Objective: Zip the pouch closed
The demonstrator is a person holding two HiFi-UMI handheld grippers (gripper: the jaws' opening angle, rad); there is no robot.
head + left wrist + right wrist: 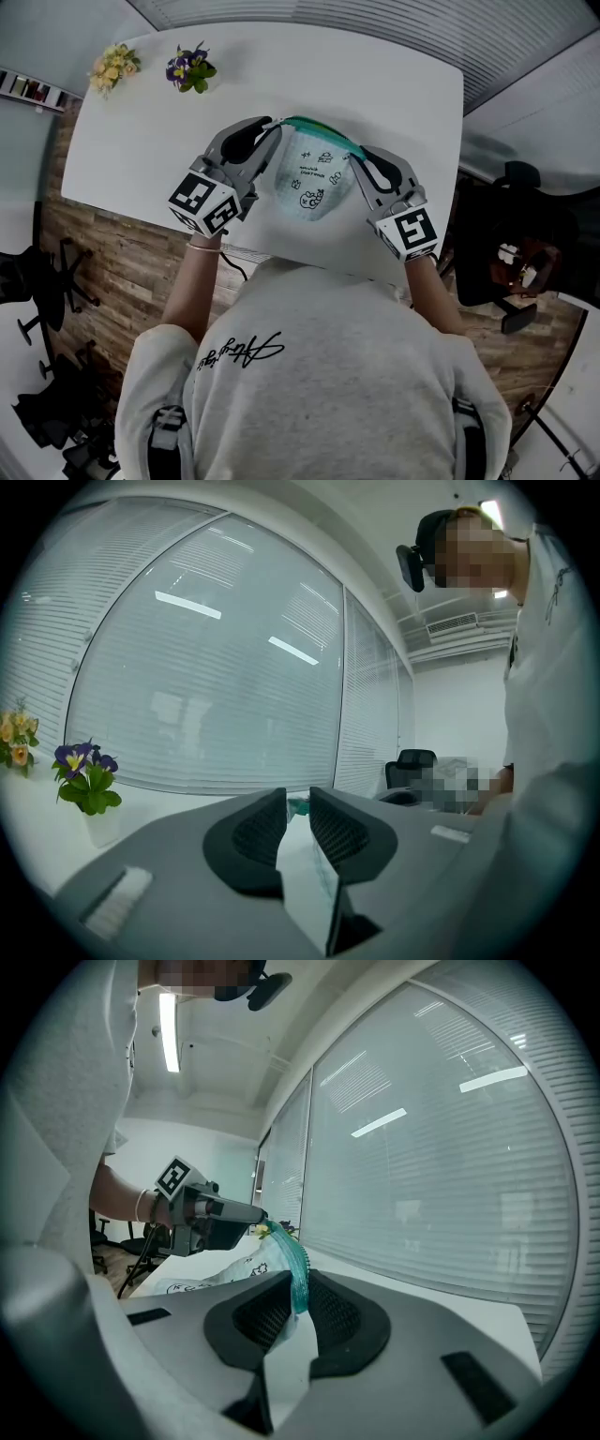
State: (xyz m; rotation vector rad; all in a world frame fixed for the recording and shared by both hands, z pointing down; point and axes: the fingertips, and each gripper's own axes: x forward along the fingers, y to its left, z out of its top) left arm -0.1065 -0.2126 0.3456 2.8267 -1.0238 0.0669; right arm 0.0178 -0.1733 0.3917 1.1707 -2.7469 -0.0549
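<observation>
Judging from how things lie, only the set-up is done. The pouch [314,183] is held over the white bench [403,84], stretched between the two tools. Whether its lower edge rests on the bench cannot be told. The left tongs [275,125] are pressed nearly together on the pouch's left end, where the green zip [319,127] begins. The right tongs [361,155] are pinched on the zip's other end. Whether the teeth are already joined cannot be told from any view, and no slider is made out with certainty. The closing run along the band is therefore judged as not yet done, or at least not confirmed.

From the head view alone the whole pouch is seen, with its small printed drawings, both tongs at once, and two flower pots, the purple flowers [190,68] among them, at the bench's far corner. In the left gripper view only a pale fold of fabric is seen between the pads, with a sliver of green beyond, and the line of the zip is not shown. In the right gripper view the toothed green band is seen entering between the pads and running away to the tips of the left tongs. A small yellowish spot is seen there; whether it is the slider or the flowers behind cannot be told.
</observation>
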